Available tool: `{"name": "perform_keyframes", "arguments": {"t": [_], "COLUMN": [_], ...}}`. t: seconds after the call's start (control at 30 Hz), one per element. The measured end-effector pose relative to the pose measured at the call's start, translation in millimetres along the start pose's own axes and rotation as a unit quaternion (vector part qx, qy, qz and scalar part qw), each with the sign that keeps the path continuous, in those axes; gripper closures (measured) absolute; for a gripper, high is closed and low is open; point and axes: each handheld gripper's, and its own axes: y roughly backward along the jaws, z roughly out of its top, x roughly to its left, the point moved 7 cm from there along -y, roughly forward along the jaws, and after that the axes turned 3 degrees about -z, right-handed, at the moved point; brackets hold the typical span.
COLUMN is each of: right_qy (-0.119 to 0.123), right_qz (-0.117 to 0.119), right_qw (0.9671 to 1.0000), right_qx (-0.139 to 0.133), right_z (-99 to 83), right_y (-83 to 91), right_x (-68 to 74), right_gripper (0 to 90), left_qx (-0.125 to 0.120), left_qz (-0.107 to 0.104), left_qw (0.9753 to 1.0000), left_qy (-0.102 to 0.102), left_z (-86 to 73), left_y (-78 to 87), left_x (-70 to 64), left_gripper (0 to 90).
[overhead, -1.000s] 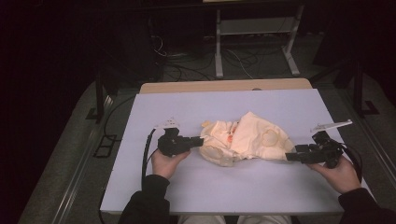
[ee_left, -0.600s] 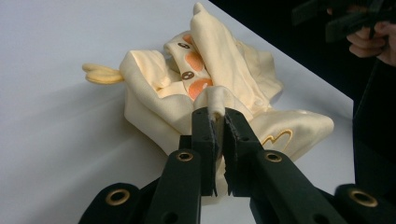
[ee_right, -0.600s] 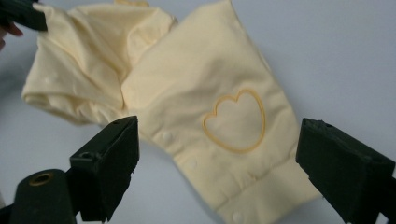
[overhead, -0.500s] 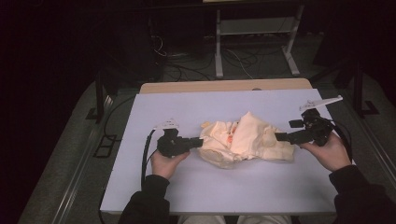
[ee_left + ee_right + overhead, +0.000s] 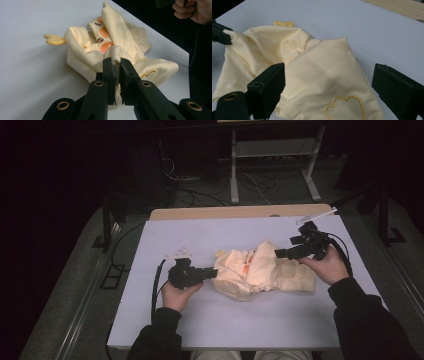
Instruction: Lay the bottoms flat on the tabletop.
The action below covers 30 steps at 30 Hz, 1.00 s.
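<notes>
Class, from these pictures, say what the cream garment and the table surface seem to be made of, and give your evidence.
The cream garment looks like soft knitted cotton with a matt finish: it folds and rumples loosely, carries printed orange spots and an outlined heart, and bunches where the left claw pinches it. The table surface appears to be a smooth, pale, matt sheet, possibly laminate or plastic; a bare wooden edge shows behind it.

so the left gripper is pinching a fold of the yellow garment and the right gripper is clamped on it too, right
Not quite. The left gripper is shut on a fold of the yellow garment, but the right gripper is not clamped: the right gripper view shows its jaws wide apart above the cloth, gripping nothing.
</notes>
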Motion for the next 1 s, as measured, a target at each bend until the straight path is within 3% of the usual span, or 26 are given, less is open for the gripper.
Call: {"name": "perform_keyframes", "arguments": {"t": [0.3, 0.73, 1.0], "right_qy": [-0.007, -0.023, -0.039], "right_qz": [-0.005, -0.013, -0.007], "right_qw": [0.9999, 0.9996, 0.9991], "right_qx": [0.011, 0.014, 0.015], "right_z": [7.9, 8.1, 7.1], "right_y": [-22.0, -38.9, -57.4], "right_x": [-8.9, -23.6, -29.9], "right_gripper": [11.5, 11.4, 10.5], "left_qx": [0.0, 0.001, 0.002], "left_qz": [-0.001, -0.002, -0.003], "left_qw": [1.0, 1.0, 1.0], "left_qy": [0.0, 0.004, 0.006], "left_z": [-0.4, -1.7, -2.2], "left_y": [0.0, -1.3, -2.0], "left_x": [0.2, 1.7, 2.0], "left_gripper": [82.4, 82.3, 82.3]}}
